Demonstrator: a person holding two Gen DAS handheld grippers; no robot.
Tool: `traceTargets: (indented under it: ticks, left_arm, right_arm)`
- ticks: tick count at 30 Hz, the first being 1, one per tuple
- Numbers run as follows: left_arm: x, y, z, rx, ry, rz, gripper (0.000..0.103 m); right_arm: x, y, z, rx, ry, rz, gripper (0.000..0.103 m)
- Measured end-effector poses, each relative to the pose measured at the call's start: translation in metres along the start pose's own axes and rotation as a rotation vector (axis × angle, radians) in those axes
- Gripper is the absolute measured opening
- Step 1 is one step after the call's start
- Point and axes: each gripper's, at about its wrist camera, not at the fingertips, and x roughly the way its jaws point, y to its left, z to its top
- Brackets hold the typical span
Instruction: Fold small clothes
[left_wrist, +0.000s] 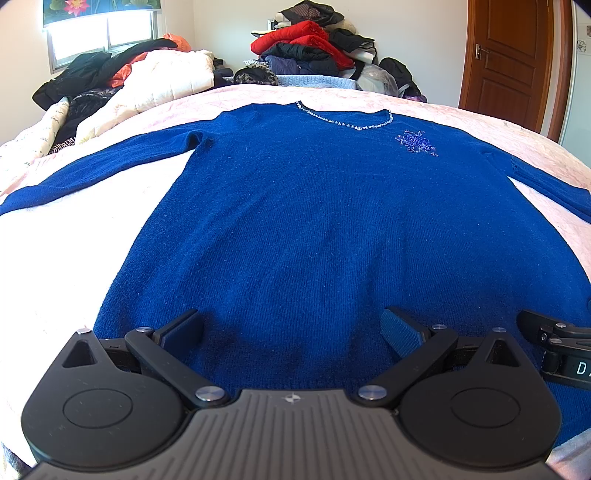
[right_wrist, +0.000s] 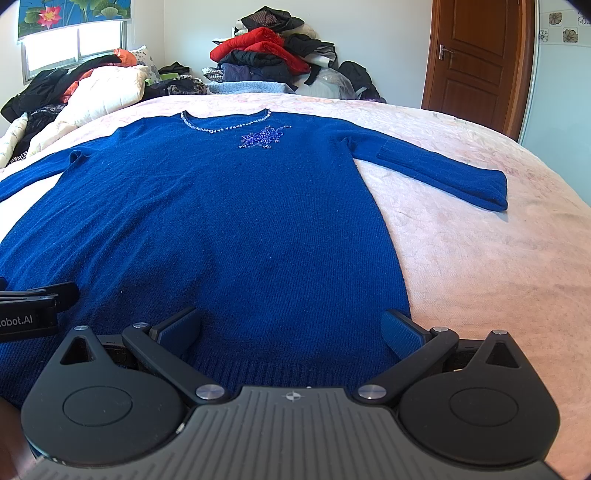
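A dark blue knit sweater (left_wrist: 314, 221) lies flat and face up on a pink bedspread (left_wrist: 498, 125), with a beaded neckline and a beaded flower on the chest. It also shows in the right wrist view (right_wrist: 229, 221), sleeves spread to both sides. My left gripper (left_wrist: 293, 330) is open and empty, just above the sweater's bottom hem on its left half. My right gripper (right_wrist: 291, 328) is open and empty above the hem near the right bottom corner. Each gripper shows at the edge of the other's view.
A pile of red and dark clothes (left_wrist: 314, 44) stands at the far end of the bed, by the wall. Quilts and dark clothes (left_wrist: 122, 81) are heaped at the far left under a window. A brown door (right_wrist: 476, 59) is at the far right.
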Motion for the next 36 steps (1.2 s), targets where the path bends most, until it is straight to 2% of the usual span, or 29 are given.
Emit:
traceTargets:
  ticks: [23,28,31,36]
  left_arm:
    - [-0.002,0.002,-0.002,-0.007,-0.004,0.001,0.103]
    - [-0.002,0.004,0.003,0.003,0.011,-0.004,0.103]
    - [-0.001,0.004,0.005,0.01,0.014,-0.002,0.103]
    - [0.005,-0.001,0.012,0.024,0.013,0.002,0.103]
  right_arm:
    - [-0.001,-0.002,0.0,0.001,0.002,-0.001,0.103]
    - [-0.005,-0.003,0.007,-0.008,0.024,0.003,0.103]
    - [-0.01,-0.012,0.013,0.017,0.017,0.017,0.103]
    - [-0.003,-0.028,0.026,0.034,-0.011,-0.009,0.103]
